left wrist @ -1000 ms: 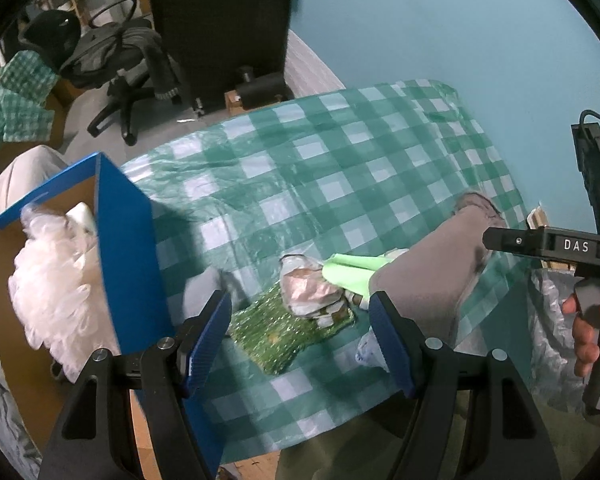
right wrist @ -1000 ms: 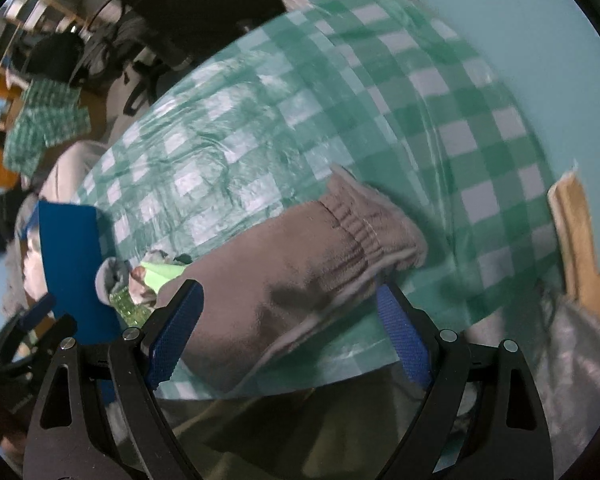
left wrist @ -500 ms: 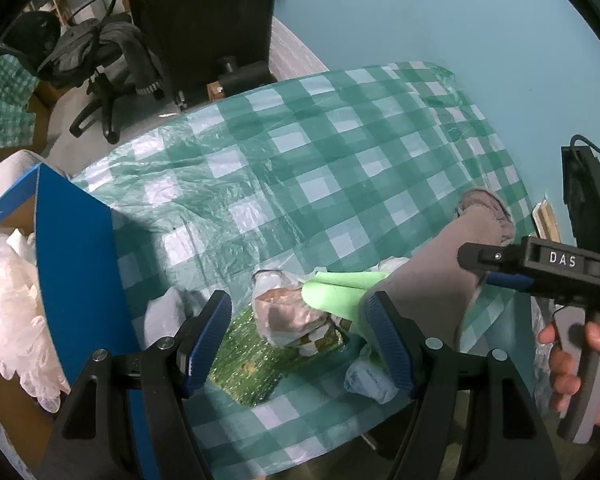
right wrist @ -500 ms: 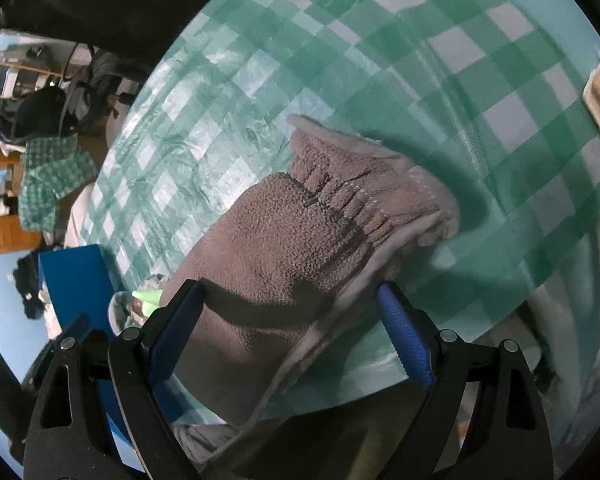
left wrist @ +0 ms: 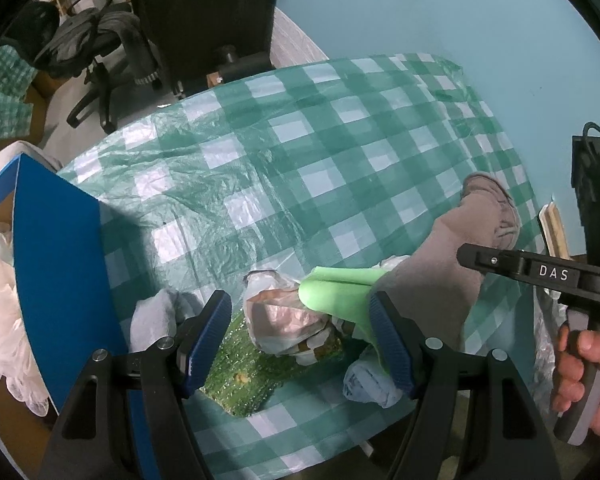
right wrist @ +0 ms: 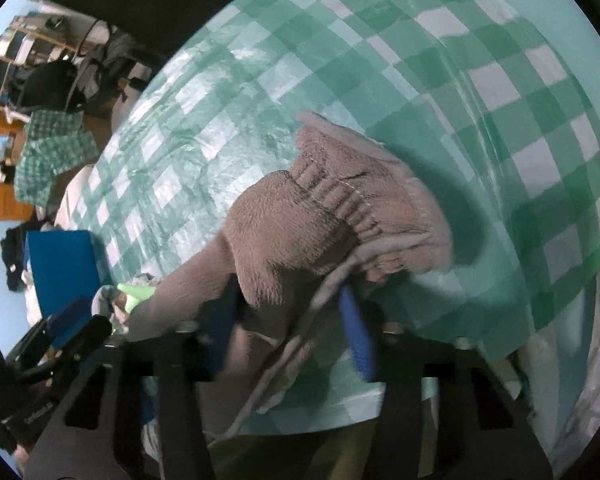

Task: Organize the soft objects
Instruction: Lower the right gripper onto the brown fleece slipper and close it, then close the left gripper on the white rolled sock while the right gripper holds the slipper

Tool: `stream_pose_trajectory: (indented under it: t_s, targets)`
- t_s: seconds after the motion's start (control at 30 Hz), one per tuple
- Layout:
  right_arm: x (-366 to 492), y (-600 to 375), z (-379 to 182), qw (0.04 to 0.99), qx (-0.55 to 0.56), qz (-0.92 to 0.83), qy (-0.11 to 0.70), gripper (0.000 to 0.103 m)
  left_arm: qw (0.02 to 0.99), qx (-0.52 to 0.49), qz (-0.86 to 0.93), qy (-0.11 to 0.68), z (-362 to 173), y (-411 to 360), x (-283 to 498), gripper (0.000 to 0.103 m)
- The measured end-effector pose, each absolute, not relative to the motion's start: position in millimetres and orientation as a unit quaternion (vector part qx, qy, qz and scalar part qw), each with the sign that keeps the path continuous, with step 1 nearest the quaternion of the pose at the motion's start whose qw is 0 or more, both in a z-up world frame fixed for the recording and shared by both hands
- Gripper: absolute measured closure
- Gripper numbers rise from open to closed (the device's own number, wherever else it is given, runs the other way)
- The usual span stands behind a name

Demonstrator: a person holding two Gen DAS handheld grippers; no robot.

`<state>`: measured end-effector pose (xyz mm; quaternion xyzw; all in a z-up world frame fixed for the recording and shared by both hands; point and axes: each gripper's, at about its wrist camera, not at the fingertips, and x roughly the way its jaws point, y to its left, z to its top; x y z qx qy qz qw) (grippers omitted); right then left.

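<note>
Your right claw (right wrist: 288, 320) has just been closing, and its blue pads now pinch a bunched fold of the brown fleece garment (right wrist: 300, 216), so the step in hand looks like the pick-up of that piece. The garment lies on the green-checked worktop (right wrist: 380, 80) near its front edge, the gathered elastic cuff pointing away from you and the rest trailing down toward the claw. It is thick, fuzzy and limp; expect it to sag and drag when you raise it.

Your left claw (left wrist: 300, 336) stands wide with nothing between its pads, poised over the small pile: a light green sheet (left wrist: 336, 292), a crumpled clear bag (left wrist: 280, 316) and a glittery green cloth (left wrist: 236, 376). The blue box (left wrist: 60, 272) at the left already contains white fluffy material (left wrist: 0, 304).

Next, I judge you should lift the fleece clear of the pile, since its edge touches the green sheet, then carry it toward the box. Check that the grip holds more than a thin fold
</note>
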<state>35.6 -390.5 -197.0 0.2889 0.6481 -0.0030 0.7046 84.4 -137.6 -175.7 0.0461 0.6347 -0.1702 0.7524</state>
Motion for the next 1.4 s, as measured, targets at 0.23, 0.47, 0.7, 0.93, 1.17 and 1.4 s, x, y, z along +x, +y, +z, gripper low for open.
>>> stream_pose_trajectory:
  t_s: [0.23, 0.47, 0.7, 0.93, 1.17, 1.4]
  targets:
    - [44.4, -384.7, -172.4, 0.735, 0.22, 0.013, 0.642, 0.081, 0.751, 0.023, -0.158, 0.64, -175.3, -127.7, 82.9, 0.03]
    - [63.3, -398.1, -142.7, 0.756, 0.154, 0.03, 0.636, 0.081, 0.753, 0.01, -0.144, 0.642, -176.7, -121.3, 82.1, 0.03]
    - [85.4, -414.8, -133.4, 0.756, 0.095, 0.045, 0.646, 0.081, 0.751, -0.005, -0.136, 0.646, -177.9, -118.3, 78.9, 0.03]
    - [100.3, -433.2, -150.8, 0.739, 0.051, 0.07, 0.668, 0.081, 0.747, 0.001, -0.139, 0.651, -181.0, -134.9, 76.7, 0.025]
    - [104.6, -433.8, -178.9, 0.723, 0.032, 0.087, 0.685, 0.079, 0.744, 0.002, -0.118, 0.658, -185.8, -134.1, 71.1, 0.025]
    - [107.3, -436.8, -188.9, 0.722, 0.048, 0.08, 0.686, 0.049, 0.738, -0.046, -0.084, 0.668, -185.6, -109.8, 62.5, 0.025]
